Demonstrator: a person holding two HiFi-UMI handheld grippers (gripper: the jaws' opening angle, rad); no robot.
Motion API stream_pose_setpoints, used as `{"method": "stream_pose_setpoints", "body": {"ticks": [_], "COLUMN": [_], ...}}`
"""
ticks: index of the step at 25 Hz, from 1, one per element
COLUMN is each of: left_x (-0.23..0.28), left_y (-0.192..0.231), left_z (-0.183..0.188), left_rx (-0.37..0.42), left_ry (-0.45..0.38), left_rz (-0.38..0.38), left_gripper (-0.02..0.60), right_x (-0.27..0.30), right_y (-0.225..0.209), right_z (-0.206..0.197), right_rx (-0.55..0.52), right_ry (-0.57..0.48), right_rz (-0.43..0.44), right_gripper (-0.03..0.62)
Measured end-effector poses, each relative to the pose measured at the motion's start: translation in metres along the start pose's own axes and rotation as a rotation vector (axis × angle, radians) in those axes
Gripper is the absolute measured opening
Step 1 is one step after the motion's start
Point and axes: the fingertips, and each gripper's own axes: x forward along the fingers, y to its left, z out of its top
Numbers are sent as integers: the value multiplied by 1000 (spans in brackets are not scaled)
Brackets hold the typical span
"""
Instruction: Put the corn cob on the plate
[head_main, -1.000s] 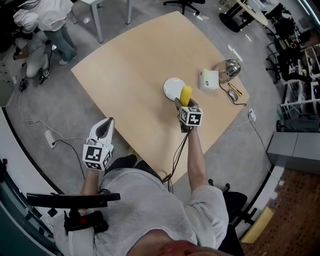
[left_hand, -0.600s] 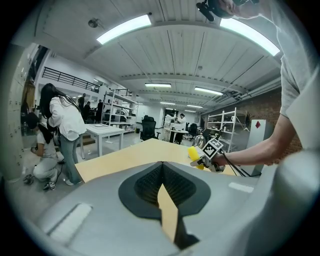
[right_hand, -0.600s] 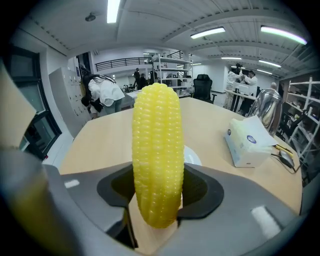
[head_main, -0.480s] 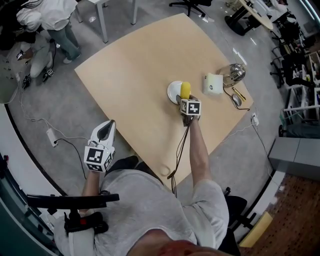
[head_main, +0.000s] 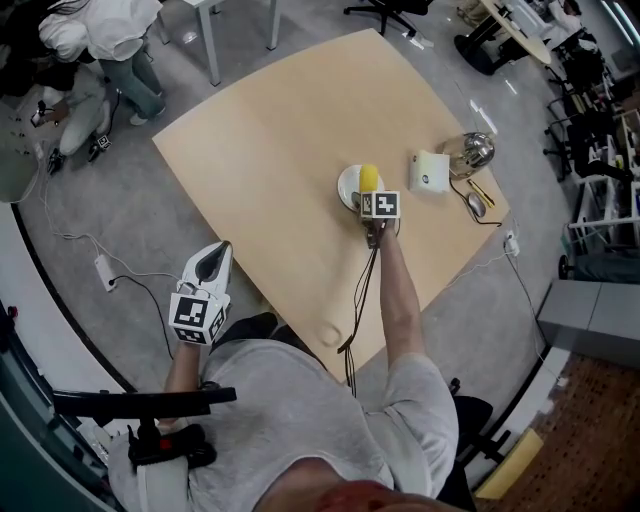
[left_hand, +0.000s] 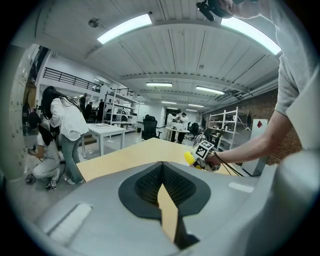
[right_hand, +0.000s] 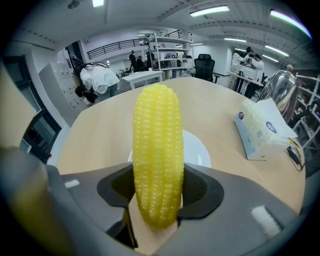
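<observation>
The main risk sits at the jaws: the right gripper (right_hand: 157, 196) pinches the corn cob (right_hand: 157, 150) only near its lower end, so most of the round, smooth cob sticks out past the grip. If the jaws part while it is high or tilted, I judge it could roll across the plate (right_hand: 198, 148) and off onto the table (head_main: 270, 150). A sideways swing could also twist it loose in the pads. Lowering it close to the plate and laying it flat before letting go would cut that risk. The right gripper is closed on the cob, one pad on each side, with the cob pointing straight out along the jaws. In the head view the cob (head_main: 369, 179) hangs over the right part of the plate (head_main: 349, 186), not yet resting on it as far as I can tell. Just to the right lies a white packet (head_main: 427, 171), near enough to be nudged by a wide move. The left gripper (head_main: 210, 256) hangs off the table's near edge, well apart, its jaws together with nothing between them.
</observation>
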Motion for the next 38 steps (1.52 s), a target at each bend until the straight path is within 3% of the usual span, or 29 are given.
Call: {"method": "stream_pose_setpoints", "body": {"ticks": [24,38], "left_x": [1,2], "left_y": [2,1], "left_z": [0,0], "left_rx": [-8,-11], "left_ry": [18,14], "left_rz": [17,12], "left_gripper": [20,20], "right_x": [21,21], "right_y": [-13,-12], "right_z": [-2,-2], "right_rx": [33,1], "right_ry": [177,195], "right_rz": [-17,-35], "right_gripper": [242,242]}}
